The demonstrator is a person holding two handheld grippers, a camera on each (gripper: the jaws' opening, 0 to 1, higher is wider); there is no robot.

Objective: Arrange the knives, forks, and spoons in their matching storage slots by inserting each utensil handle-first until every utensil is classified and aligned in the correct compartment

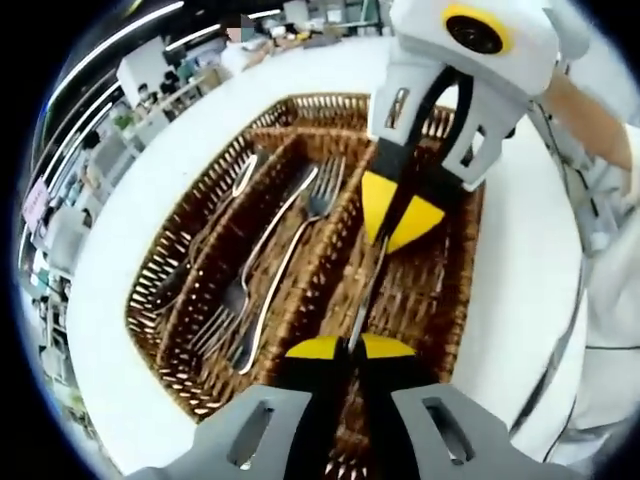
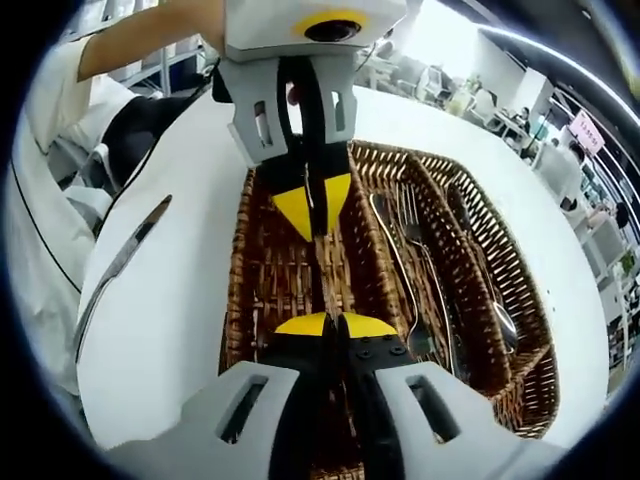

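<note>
Wicker tray sits on a white table, split into long slots. Both grippers meet over one outer slot, each pinching an end of the same knife. In the left gripper view, the left gripper rises from six o'clock, yellow tips pressed together on the near end of the knife, while the right gripper comes in from one o'clock and clamps the far end. In the right gripper view, it flips: the right gripper is at six o'clock, closed on the knife, and the left gripper drops in from twelve o'clock, tips tight on the other end. The knife hangs along that slot, just above the weave; I cannot tell whether it touches the bottom.

Forks lie in the middle slot, and spoons in the far slot at ten o'clock in the left gripper view. Another knife lies on the table at nine o'clock in the right gripper view, well outside the tray. A sleeve shows beside it.
</note>
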